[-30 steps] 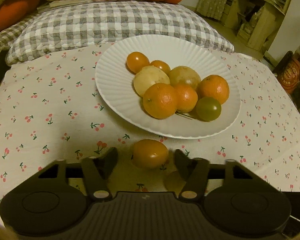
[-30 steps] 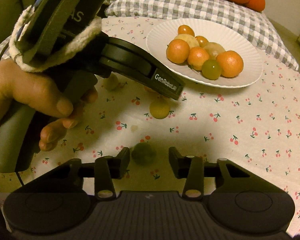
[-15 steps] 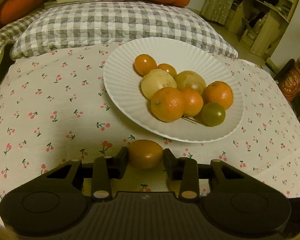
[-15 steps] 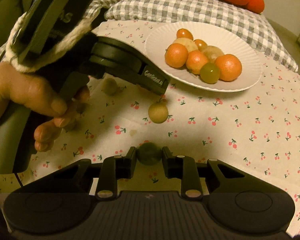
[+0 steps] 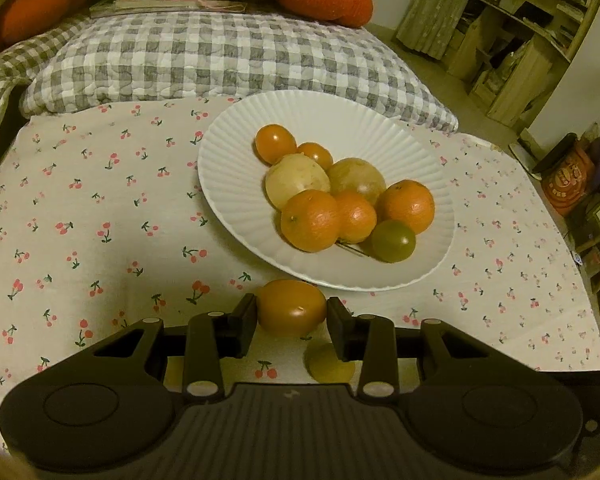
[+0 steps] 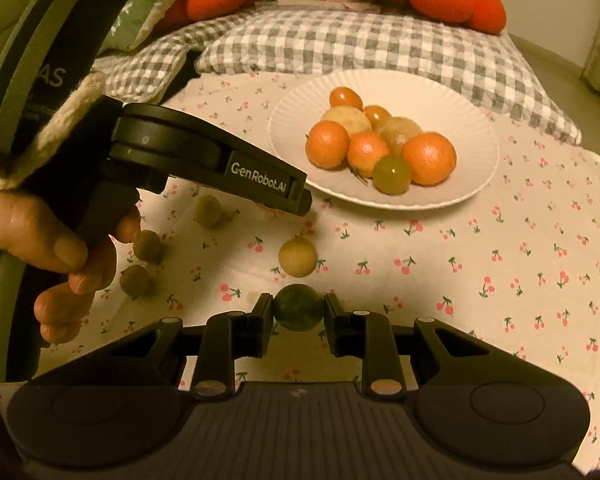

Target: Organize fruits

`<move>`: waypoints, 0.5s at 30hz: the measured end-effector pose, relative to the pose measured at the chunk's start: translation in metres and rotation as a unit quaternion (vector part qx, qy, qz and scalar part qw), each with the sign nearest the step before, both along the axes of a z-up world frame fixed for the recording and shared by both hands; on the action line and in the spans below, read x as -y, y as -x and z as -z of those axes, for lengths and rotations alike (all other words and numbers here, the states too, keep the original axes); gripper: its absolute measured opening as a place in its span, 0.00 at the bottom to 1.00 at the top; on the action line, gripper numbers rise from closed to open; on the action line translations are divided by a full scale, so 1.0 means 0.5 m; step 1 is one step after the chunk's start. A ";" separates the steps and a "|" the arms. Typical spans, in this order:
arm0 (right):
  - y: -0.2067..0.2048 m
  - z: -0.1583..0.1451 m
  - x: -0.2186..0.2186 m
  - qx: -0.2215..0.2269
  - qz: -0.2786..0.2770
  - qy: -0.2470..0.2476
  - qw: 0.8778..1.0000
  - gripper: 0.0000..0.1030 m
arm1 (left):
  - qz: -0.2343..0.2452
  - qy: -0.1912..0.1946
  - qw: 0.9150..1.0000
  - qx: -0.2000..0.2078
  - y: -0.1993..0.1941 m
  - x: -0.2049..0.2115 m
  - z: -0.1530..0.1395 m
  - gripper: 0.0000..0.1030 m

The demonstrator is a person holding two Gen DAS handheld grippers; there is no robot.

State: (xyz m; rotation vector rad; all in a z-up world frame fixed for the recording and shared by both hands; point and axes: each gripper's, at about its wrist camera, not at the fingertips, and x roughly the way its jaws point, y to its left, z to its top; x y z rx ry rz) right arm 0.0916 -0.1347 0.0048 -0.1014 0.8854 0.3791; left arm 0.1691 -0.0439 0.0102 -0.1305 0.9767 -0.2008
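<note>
Fingers (image 5: 244,320) of the left gripper (image 5: 291,316) pinch an orange tomato (image 5: 291,307); right gripper (image 6: 298,311) pinches a green one (image 6: 299,306). Pickup step looks done; next, lift both and drop them on the plate (image 5: 236,184).

From my feed the room looked dim and yellowish: a cluttered pale wooden shelf unit (image 5: 528,48) stood against the white wall (image 5: 588,72), beside a drab hanging curtain (image 5: 440,4).

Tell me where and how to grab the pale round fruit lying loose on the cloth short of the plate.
Grip the pale fruit across its widest middle, coming from above or from the near side. It is round, so the sides give the best hold. The cloth is bare to its right and toward the plate. The right gripper already holds a green fruit.
</note>
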 end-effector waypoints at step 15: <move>0.005 -0.034 0.005 0.049 -0.020 -0.027 0.998 0.24 | 0.003 0.028 1.000 0.012 0.017 -0.002 -0.034 0.23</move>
